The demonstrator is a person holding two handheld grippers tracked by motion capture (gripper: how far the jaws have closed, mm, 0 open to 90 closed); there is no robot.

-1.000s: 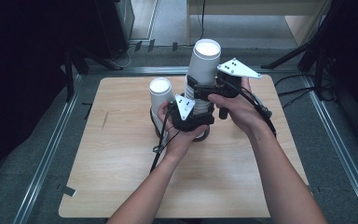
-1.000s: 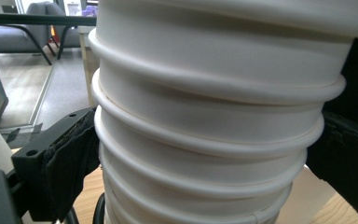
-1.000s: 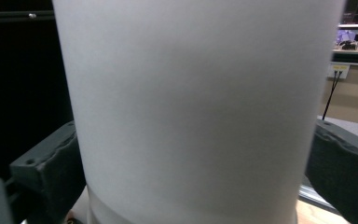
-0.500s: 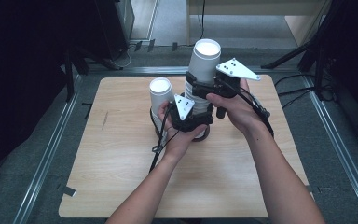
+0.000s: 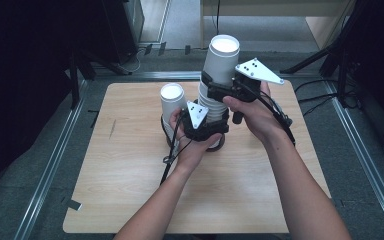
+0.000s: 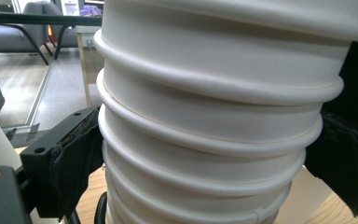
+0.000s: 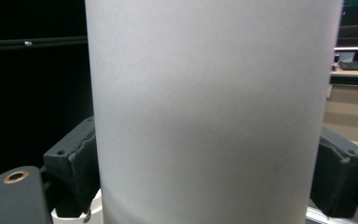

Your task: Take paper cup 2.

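A light wooden surface (image 5: pixel 130 200) sits inside a metal rail frame (image 5: pixel 50 165) on grey floor (image 5: pixel 25 210). Beyond its far edge runs pale wooden furniture (image 5: pixel 280 7). A dark chair (image 6: pixel 37 21) stands beyond the surface in the left gripper view.

A tall stack of white paper cups (image 5: pixel 215 95) stands mid-table, a single white cup (image 5: pixel 172 102) just left.

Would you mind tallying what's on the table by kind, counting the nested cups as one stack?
Stacks of nested white cups: 1
Single white cups: 2, the top cup and the separate cup
Grippers: 2, left gripper and right gripper
Total: 5
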